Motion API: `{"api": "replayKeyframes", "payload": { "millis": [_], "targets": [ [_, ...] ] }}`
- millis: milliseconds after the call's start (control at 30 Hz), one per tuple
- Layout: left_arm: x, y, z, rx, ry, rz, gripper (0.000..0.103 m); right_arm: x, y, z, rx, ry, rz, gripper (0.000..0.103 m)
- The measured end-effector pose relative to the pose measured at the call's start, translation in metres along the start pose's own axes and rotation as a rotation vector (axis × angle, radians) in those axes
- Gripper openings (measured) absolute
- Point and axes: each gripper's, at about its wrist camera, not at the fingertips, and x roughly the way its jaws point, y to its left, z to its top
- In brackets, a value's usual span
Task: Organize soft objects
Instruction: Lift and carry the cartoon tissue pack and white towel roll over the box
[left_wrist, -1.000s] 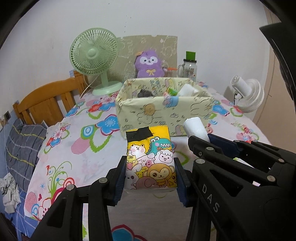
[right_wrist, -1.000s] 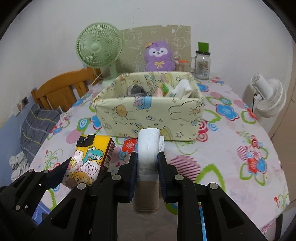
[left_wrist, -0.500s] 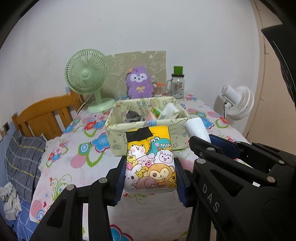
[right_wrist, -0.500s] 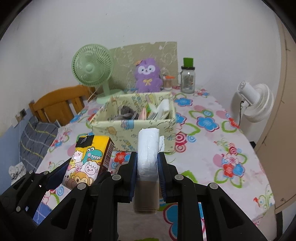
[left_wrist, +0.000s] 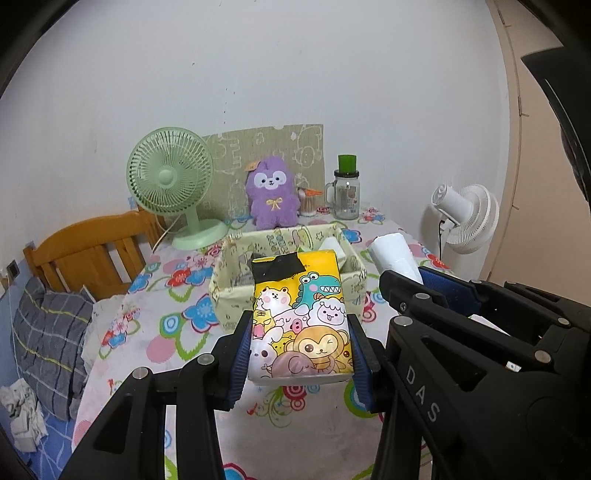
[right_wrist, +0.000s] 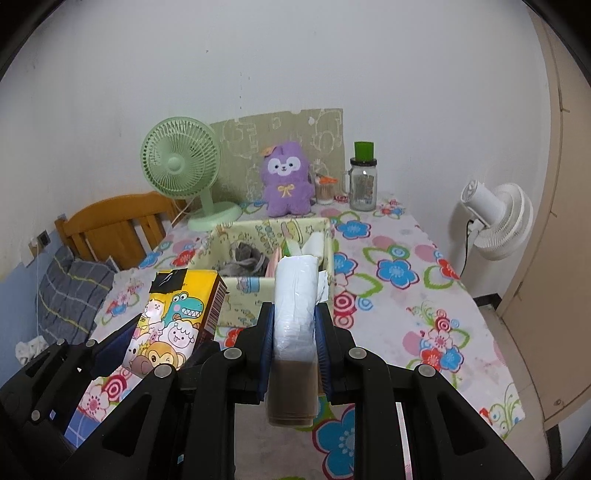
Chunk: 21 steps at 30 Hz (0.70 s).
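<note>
Brown roll (right_wrist: 293, 384) end shows only rightward — jaws pinch roll, left pinch tissue pack (left_wrist: 301, 325)

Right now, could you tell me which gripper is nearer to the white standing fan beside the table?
Right. The right gripper, shut on a white plastic roll, is on the side of the white standing fan; the left gripper, holding the cartoon tissue pack, sits farther away.

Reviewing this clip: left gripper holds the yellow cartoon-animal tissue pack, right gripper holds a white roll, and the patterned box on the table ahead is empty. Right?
Not quite. The patterned box is not empty: the right wrist view shows grey fabric and white items inside. The rest holds: left gripper on the tissue pack, right gripper on the white roll.
</note>
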Motion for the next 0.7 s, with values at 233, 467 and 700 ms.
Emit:
{"api": "replayKeyframes", "payload": {
  "millis": [233,467,700],
  "targets": [
    [0.006,0.002,0.016,0.005,-0.015,-0.018,0.048,0.004,0.000,0.016,-0.003,-0.012,-0.017,0.024],
    [0.022,0.006,0.032,0.015,-0.018,-0.031,0.049,0.019,-0.001,0.032,-0.003,-0.015,-0.027,0.024],
    [0.043,0.014,0.043,0.006,-0.008,-0.023,0.049,0.045,0.003,0.048,-0.020,-0.003,-0.016,0.024]
  ]
}}
